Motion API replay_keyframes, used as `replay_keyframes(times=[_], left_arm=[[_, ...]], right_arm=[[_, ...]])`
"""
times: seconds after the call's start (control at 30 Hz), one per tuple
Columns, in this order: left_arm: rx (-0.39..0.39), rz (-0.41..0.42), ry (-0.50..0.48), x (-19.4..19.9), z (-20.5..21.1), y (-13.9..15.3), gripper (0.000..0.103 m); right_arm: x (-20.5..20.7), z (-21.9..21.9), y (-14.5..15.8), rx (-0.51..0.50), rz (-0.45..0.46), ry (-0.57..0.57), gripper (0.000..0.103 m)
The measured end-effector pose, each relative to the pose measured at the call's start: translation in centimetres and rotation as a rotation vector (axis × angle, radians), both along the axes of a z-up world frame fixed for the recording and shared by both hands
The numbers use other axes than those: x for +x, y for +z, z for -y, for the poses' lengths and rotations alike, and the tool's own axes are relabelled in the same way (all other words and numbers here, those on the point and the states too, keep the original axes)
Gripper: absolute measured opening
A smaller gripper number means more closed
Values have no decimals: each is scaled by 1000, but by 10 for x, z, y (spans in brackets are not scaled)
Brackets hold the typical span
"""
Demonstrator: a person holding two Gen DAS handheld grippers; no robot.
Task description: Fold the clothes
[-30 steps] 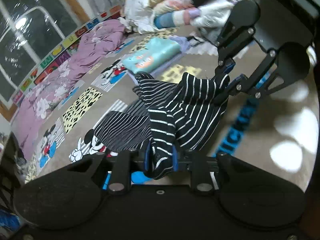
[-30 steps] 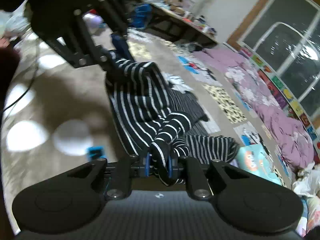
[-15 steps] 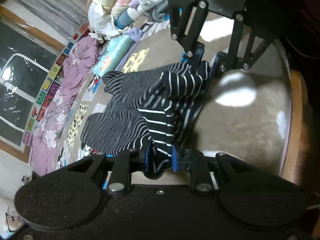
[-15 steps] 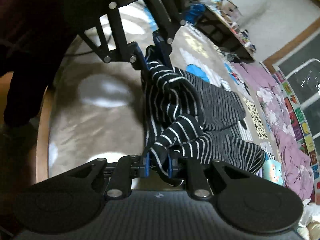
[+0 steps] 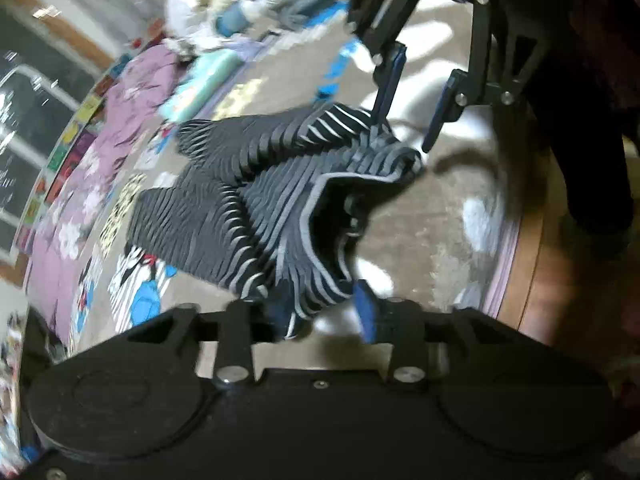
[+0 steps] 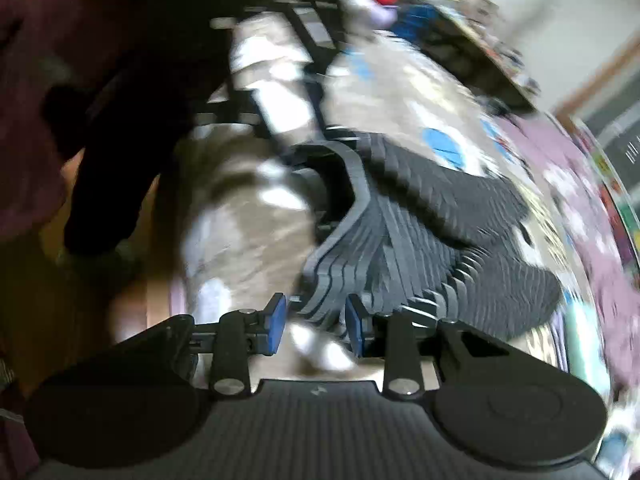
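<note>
Both tools (image 5: 320, 316) (image 6: 314, 326) opening, spread; striped garment (image 5: 260, 200) slipping free between pads, on carpet.

Left gripper (image 5: 320, 316) at 6 o'clock, jaws opening around the striped garment (image 5: 272, 208); right gripper (image 5: 408, 108) at 1 o'clock.

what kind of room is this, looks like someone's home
Probably a lived-in bedroom or playroom at home: a cartoon-print rug covers the floor, a purple floral quilt lies by the window, and a heap of clothes sits behind the striped garment.
</note>
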State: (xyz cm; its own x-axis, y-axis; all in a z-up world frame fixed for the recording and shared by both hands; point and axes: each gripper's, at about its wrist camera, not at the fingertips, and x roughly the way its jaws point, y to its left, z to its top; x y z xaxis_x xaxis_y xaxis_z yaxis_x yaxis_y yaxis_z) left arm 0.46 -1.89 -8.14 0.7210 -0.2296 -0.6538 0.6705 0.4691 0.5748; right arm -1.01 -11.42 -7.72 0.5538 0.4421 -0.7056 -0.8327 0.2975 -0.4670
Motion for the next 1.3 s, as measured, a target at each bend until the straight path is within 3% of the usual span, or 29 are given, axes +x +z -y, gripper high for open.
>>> replay_keyframes(times=[0.07, 0.13, 0.3, 0.37, 0.43, 0.47, 0.57, 0.77, 0.93, 1.07, 1.17, 1.3], left_arm=[[-37, 23, 27, 1, 0, 6, 55], [-45, 39, 42, 5, 5, 6, 55], [-91, 26, 44, 15, 25, -6, 55], [-66, -22, 21, 14, 33, -17, 50], [6, -106, -23, 7, 40, -32, 40], [45, -122, -42, 2, 42, -39, 39], [81, -126, -53, -11, 39, -45, 39], [-83, -165, 30, -12, 16, -7, 47], [-314, -135, 196, 17, -6, 33, 67], [-538, -151, 356, 51, -21, 47, 74], [-698, -183, 499, 82, -35, 43, 74], [-894, -215, 647, 121, -54, 34, 74]], right_arm=[[1, 5, 8, 48, 32, -46, 40], [1, 5, 10, 67, 60, -62, 52], [6, -18, -3, 111, 42, -60, 54], [9, -27, -13, 111, 31, -57, 54], [13, -33, -28, 58, -44, -56, 53], [14, -35, -37, 13, -113, -52, 51], [2, -31, -41, -19, -119, -32, 51], [0, -8, -5, 111, -176, -59, 49], [23, 20, 32, 385, -174, -224, 52], [54, 54, 44, 717, -231, -430, 56], [77, 84, 25, 953, -320, -566, 65], [94, 130, -34, 1237, -455, -729, 67]])
